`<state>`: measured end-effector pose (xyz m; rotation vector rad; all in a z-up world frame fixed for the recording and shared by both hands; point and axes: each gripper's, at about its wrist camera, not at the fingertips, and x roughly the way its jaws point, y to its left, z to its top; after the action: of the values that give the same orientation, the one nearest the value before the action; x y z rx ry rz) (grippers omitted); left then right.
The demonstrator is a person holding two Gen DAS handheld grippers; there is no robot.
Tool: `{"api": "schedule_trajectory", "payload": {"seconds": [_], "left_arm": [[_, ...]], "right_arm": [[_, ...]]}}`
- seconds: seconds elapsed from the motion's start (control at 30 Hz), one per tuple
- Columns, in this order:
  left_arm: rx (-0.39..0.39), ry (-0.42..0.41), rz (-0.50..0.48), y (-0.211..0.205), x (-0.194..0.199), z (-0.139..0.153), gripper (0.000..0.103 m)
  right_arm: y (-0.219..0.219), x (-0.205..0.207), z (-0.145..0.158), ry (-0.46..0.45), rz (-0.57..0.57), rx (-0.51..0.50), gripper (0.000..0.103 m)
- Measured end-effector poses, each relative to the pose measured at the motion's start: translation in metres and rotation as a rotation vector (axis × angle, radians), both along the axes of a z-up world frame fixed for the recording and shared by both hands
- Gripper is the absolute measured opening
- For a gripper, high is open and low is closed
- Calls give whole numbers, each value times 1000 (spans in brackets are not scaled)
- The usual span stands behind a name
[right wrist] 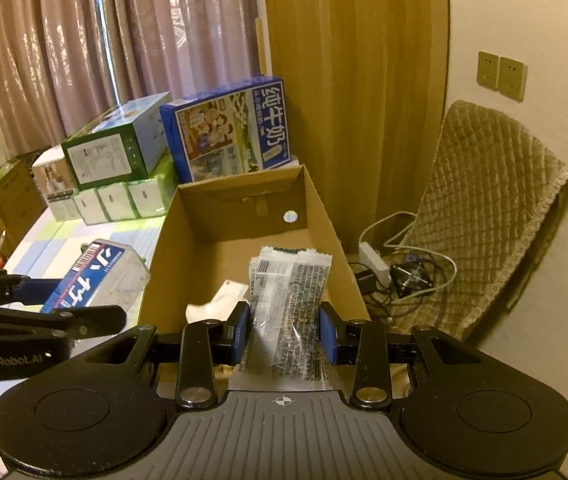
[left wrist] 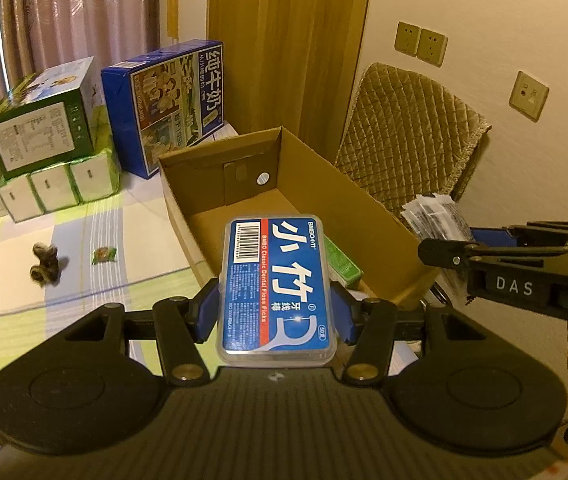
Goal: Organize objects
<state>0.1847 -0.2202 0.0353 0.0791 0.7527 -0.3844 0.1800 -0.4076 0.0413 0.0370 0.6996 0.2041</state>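
Left gripper [left wrist: 277, 312]: fingers clenched on a floss pick case [left wrist: 277, 288], held at its long sides, above the near end of the open cardboard box [left wrist: 324, 184]. Case is clear hard plastic with a blue label; likely light, stiff and a bit slick, so the side pinch near the middle looks the sound hold

Right gripper [right wrist: 284, 334]: fingers clenched on a clear plastic packet [right wrist: 290, 304] printed with dense black text and a barcode. Packet hangs over the box interior. Probably soft and crinkly and will buckle under squeeze; best held across the filled middle, as now. Contents look dark and granular, cannot say what

Readable writing:
- Case: "BMBO", "BMBO Classic Dental Floss Picks", large Chinese characters, barcode
- Left gripper body, seen from the right wrist: "GenRobot.AI"
- Right gripper body, seen from the left wrist: "DAS"
- Blue carton [right wrist: 229, 130] behind the box: "纯牛奶"
- Packet text too small to read

Inside the box, a green item [left wrist: 342, 264] and a white scrap [right wrist: 219, 304] lie on the floor of it. On the bench [left wrist: 83, 240], left of the box: a small green wrapped sweet [left wrist: 103, 255] and a dark lump [left wrist: 45, 266], both well apart from the grippers
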Motion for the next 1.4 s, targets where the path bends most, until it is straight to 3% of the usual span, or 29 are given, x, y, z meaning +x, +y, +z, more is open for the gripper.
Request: {"api": "schedule_trajectory", "payload": {"seconds": [0.5,0.7,0.73,0.8,1.4], "left_arm": [[50,5,-16,-23,76,-11,52],[0,28,-24,-22,100,-19,53],[-1,33,-16,-21,104,-21,58],[-1,20,-6,-17,106,-20,66],[13,-3,54,37,90,-10,66]], "right_arm": [[-3,73,-17,49,-5,10,34],[-6,80,-27,69,-13,1,34],[-7,80,-27,70,-13,0,34],[-7,80,-27,69,-17,-1,34],[12,82,-23,72,20,34,34]]}}
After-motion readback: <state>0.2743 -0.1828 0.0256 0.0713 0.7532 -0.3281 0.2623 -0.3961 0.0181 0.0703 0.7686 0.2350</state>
